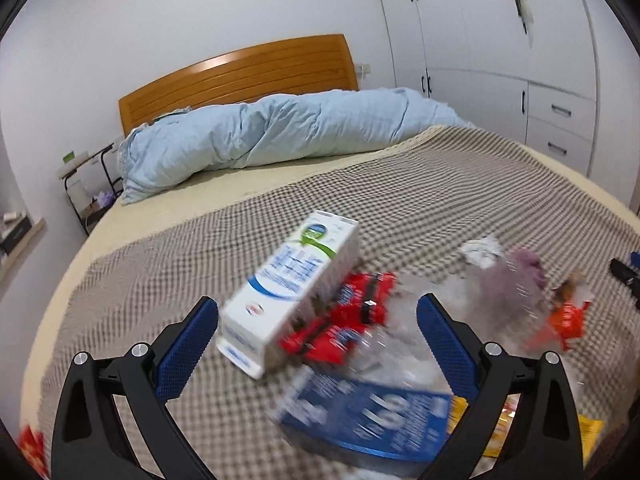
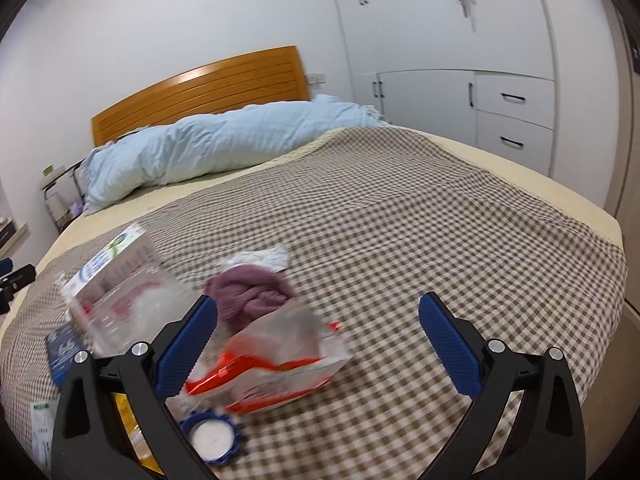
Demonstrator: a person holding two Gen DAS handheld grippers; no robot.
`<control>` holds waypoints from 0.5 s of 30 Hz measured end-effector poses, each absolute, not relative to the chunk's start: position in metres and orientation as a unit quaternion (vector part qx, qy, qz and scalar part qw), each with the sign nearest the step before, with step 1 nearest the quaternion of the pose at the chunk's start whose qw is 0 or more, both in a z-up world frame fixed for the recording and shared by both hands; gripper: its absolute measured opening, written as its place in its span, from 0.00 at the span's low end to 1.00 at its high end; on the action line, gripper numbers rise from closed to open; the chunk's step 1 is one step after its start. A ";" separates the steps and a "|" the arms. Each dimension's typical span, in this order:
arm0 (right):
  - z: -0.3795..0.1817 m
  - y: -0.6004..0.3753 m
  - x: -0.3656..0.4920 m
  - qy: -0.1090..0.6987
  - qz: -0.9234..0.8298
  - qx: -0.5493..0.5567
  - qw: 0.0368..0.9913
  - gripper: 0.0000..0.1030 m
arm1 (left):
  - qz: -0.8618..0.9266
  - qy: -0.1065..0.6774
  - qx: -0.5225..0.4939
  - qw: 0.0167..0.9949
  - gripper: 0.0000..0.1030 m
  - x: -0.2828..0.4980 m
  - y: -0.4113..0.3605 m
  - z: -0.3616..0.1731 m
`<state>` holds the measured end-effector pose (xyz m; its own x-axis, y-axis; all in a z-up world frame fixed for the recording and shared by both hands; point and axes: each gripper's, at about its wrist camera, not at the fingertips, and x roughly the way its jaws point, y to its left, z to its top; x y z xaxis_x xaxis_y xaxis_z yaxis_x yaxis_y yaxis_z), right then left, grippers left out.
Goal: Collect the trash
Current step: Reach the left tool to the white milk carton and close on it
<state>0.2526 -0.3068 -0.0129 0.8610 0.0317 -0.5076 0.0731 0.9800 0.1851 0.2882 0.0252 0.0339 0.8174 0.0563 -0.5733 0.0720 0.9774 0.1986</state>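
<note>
From the left wrist view, the left claw point(image 1: 317, 322) is spread wide and holds nothing, hovering above a heap of trash on the checked bedspread point(image 1: 420, 200). Between its blue pads lies a white carton point(image 1: 290, 292), tilted, resting on red wrappers point(image 1: 352, 320). A blue packet point(image 1: 368, 420) lies nearest the camera, with a clear plastic bag point(image 1: 404, 344) crumpled beside it. Farther right sit a purple cloth point(image 1: 524, 270), white crumpled paper point(image 1: 482, 252) and an orange wrapper point(image 1: 562, 320). A light blue duvet point(image 1: 260, 136) is bundled against the wooden headboard point(image 1: 240, 72).

From the right wrist view, the right claw point(image 2: 317, 322) is likewise spread and empty. An orange and white bag point(image 2: 272, 364) lies between its fingers, close to the left pad, with the purple cloth point(image 2: 252, 292) just behind. A blue scalloped lid point(image 2: 212, 438) sits near the camera. The white carton point(image 2: 116, 268) lies well to the left, blurred.
</note>
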 end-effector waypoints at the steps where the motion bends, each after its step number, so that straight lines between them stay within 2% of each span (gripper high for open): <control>1: -0.014 -0.312 0.257 0.264 -0.018 0.104 0.959 0.94 | -0.004 0.309 0.112 0.945 0.93 0.298 0.028 0.034; 9: -0.022 -0.344 0.278 0.268 -0.066 0.129 0.953 0.94 | -0.027 0.396 0.133 0.908 0.93 0.387 0.053 0.012; 15: -0.031 -0.353 0.291 0.279 -0.084 0.131 0.948 0.94 | -0.037 0.431 0.169 0.886 0.93 0.433 0.055 -0.014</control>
